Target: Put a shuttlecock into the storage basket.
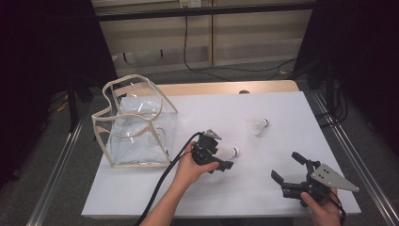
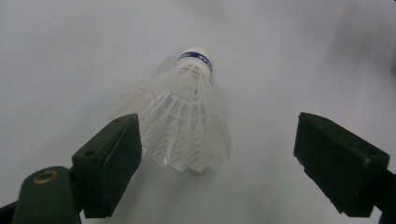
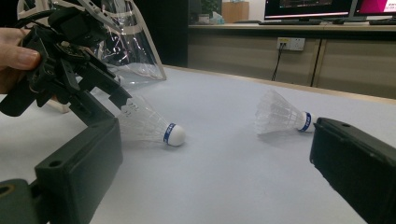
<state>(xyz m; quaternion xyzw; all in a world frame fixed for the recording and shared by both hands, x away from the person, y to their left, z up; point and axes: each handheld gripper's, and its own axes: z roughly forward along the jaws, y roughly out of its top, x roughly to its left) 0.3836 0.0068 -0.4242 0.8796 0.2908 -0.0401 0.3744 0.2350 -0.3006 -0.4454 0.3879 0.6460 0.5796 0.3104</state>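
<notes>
A white shuttlecock (image 1: 229, 152) (image 2: 187, 116) with a blue band lies on its side on the white table (image 1: 263, 188), between the jaws of my left gripper (image 1: 220, 151) (image 2: 218, 149). Those jaws stand open around its skirt: the left pad is close to the feathers and the right pad is well clear. In the right gripper view the same shuttlecock (image 3: 149, 123) lies by the left gripper's jaw, cork toward the camera side. A second shuttlecock (image 1: 258, 125) (image 3: 280, 114) lies farther back on the right. My right gripper (image 1: 287, 167) (image 3: 219, 158) rests open near the front right, with nothing between its fingers.
A clear plastic bag (image 1: 136, 122) (image 3: 126, 42) with beige trim stands open at the table's left side. A black cable trails from the left gripper off the front edge. The table's wooden back edge (image 1: 226, 87) lies beyond the white surface.
</notes>
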